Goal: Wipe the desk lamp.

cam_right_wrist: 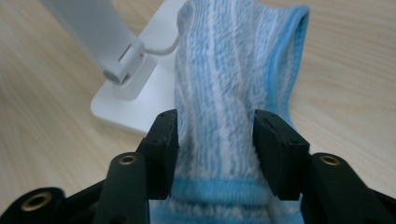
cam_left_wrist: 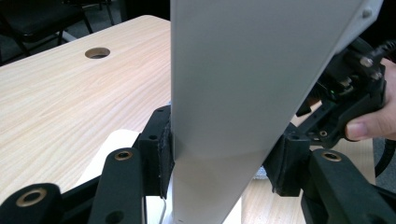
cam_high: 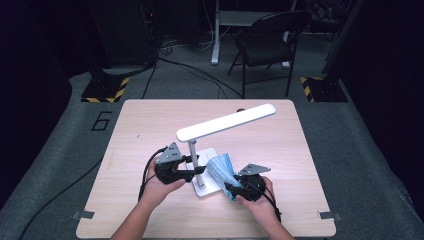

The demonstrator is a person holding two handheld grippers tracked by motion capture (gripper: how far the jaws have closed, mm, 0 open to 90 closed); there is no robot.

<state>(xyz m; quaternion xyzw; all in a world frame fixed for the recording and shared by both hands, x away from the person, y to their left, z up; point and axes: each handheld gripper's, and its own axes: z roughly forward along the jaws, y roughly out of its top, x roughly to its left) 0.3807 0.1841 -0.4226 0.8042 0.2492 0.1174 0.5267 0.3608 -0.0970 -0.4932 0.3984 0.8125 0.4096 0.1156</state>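
Left claw [cam_high: 192, 172] is clamped on the lamp [cam_high: 226, 122] post; in the left gripper view both pads press the white lamp [cam_left_wrist: 243, 93], whose head blocks most of what's behind it. Right claw [cam_high: 231, 189] has the blue striped cloth [cam_high: 220, 169] between its jaws beside the lamp base. In the right gripper view the cloth [cam_right_wrist: 229, 84] bunches up between the pads, but I can't tell if they press it or just flank it. Its lower end is cut off at the frame bottom. The lamp [cam_right_wrist: 100, 37] is blurred there, top cropped.

Table [cam_high: 150, 130] is light wood grain, rounded corners, with a cable hole [cam_left_wrist: 97, 52] near the far edge. Grey floor mat around it, with a black chair [cam_high: 267, 40] behind. Room is dark, and I can't make out the back.

Writing: a "6" [cam_high: 102, 120] marked on the floor left of the table. Yellow-black hazard tape [cam_high: 106, 91] on the stand feet at both sides.
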